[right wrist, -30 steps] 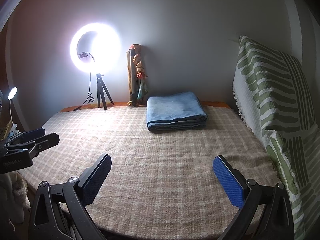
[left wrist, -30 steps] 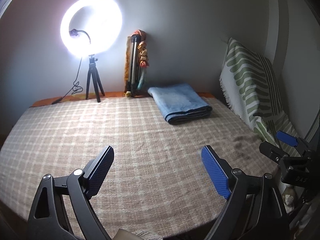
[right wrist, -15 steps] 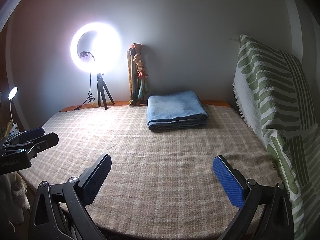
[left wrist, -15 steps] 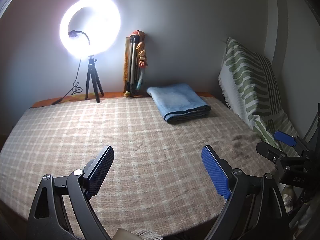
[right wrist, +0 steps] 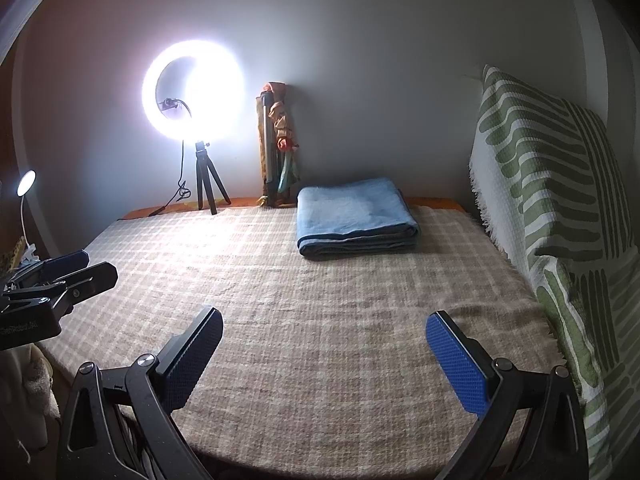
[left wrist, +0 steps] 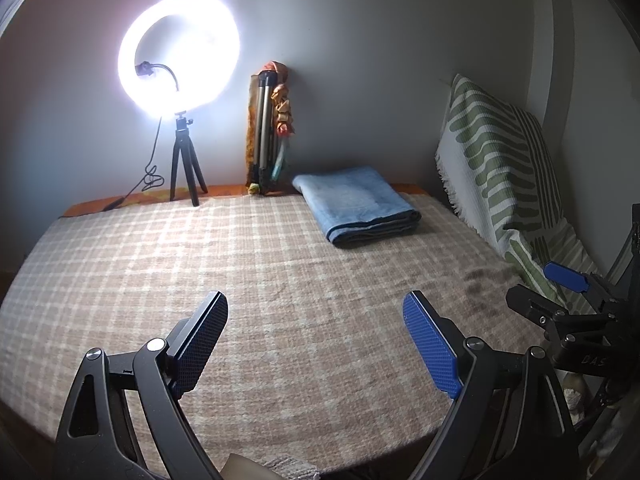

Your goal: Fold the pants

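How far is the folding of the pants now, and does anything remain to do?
Done: the blue pants lie as a flat folded stack at the far end of the checked bed cover, near the wall. In hand: nothing; the left gripper and right gripper both have open, empty jaws, well short of the stack. Left: apparently nothing, at most neatening.
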A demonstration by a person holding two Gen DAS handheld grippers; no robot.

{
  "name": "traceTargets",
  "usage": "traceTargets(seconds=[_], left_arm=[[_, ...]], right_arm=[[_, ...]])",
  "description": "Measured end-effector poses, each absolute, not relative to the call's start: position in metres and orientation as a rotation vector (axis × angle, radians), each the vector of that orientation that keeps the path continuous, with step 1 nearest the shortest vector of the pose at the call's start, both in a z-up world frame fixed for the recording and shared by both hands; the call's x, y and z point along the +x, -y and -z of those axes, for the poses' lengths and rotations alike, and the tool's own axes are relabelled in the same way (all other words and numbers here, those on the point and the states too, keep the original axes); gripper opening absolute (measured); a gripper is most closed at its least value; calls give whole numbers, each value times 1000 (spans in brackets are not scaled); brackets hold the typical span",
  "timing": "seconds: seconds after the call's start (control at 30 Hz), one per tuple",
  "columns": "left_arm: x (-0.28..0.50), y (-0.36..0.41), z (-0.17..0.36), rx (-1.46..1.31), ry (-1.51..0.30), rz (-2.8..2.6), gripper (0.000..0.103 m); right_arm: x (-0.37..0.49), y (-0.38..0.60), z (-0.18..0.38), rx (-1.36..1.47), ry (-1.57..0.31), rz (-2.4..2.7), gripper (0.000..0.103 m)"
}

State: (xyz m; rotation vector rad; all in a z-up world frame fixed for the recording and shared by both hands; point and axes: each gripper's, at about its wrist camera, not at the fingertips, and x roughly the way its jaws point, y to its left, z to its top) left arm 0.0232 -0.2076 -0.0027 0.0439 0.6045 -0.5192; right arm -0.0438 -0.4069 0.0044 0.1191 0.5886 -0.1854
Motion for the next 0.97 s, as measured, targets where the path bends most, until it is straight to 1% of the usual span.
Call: traceTargets(seconds=[0.97], left_arm=[[28,199,6,20,-615,496,90]], right_arm=[[-39,409,4,127,-607,169,103]])
